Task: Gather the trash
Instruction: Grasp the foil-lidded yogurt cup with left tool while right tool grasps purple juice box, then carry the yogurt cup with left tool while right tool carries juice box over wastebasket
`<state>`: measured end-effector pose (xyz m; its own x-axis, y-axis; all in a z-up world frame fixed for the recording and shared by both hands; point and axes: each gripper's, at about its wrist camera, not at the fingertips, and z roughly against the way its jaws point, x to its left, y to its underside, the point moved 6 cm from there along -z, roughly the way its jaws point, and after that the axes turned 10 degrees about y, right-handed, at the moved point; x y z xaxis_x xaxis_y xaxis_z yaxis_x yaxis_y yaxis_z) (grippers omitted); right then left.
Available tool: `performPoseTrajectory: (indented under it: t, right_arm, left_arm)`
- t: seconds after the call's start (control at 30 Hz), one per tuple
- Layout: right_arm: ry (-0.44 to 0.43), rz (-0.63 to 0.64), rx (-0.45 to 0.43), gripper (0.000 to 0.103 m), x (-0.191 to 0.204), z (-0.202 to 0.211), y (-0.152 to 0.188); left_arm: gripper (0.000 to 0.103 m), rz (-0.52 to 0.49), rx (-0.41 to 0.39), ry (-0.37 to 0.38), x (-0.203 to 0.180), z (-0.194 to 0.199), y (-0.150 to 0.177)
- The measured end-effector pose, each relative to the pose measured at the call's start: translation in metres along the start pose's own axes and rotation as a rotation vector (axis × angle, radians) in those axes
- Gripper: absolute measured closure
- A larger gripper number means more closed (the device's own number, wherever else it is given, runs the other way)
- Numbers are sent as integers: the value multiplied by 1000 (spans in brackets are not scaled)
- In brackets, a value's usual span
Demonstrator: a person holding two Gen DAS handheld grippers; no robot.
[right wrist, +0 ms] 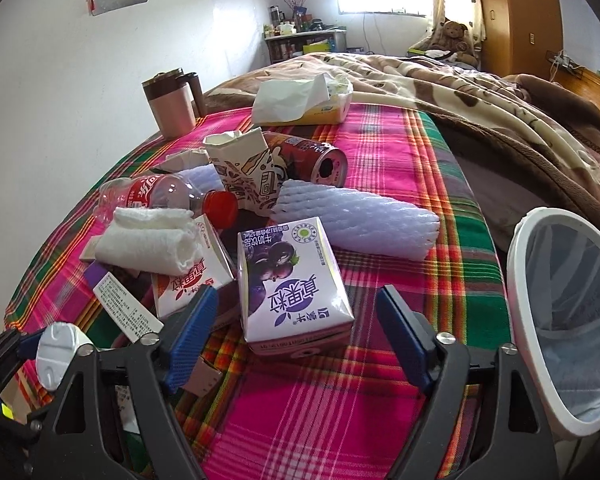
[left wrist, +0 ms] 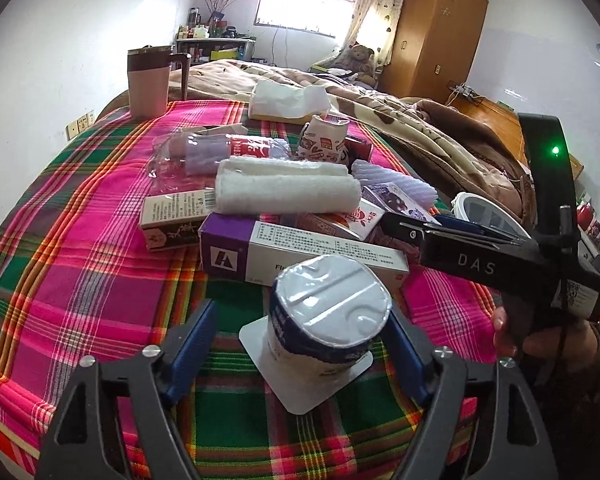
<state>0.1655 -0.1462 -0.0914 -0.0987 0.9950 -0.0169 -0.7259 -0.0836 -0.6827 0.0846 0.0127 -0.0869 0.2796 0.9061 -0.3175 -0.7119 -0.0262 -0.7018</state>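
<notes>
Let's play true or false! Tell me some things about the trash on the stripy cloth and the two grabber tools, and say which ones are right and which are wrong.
1. The left tool is open around an upside-down yogurt cup. True.
2. The right tool is squeezing the purple milk carton. False: its jaws stand open on either side of the carton.
3. The plastic bottle stands upright. False: it lies on its side, red cap on.
4. A rolled white towel rests on top of the boxes. True.
5. The drink can lies on its side. True.
6. The white bin sits in the middle of the pile. False: it is off at the right edge.
</notes>
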Motion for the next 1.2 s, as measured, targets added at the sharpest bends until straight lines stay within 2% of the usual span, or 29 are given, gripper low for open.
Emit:
performPoseTrajectory:
  t: [0.03,0.1,0.27,0.8,1.0,1.2]
  right_arm:
    - [2,1,9,31,0,-1,1]
    - [-2,0,17,42,0,-3,1]
    - [-4,-10,18,44,-1,-3,3]
    - [-45,-84,-42,45,-14,20,5]
    - [-49,-116,-93,45,-25,37,-2]
    - [-18,-170,-134,45,-56,55,-6]
  left_arm:
    - [26,5,-1,4,0,0,0]
    - [34,18,-2,21,1,0,0]
    - [46,34,-11,44,0,-4,-2]
    - [46,8,-77,36,-7,14,-14]
    - [46,-35,-109,53,-25,22,-31]
    - [46,-79,-116,106,-53,10,-52]
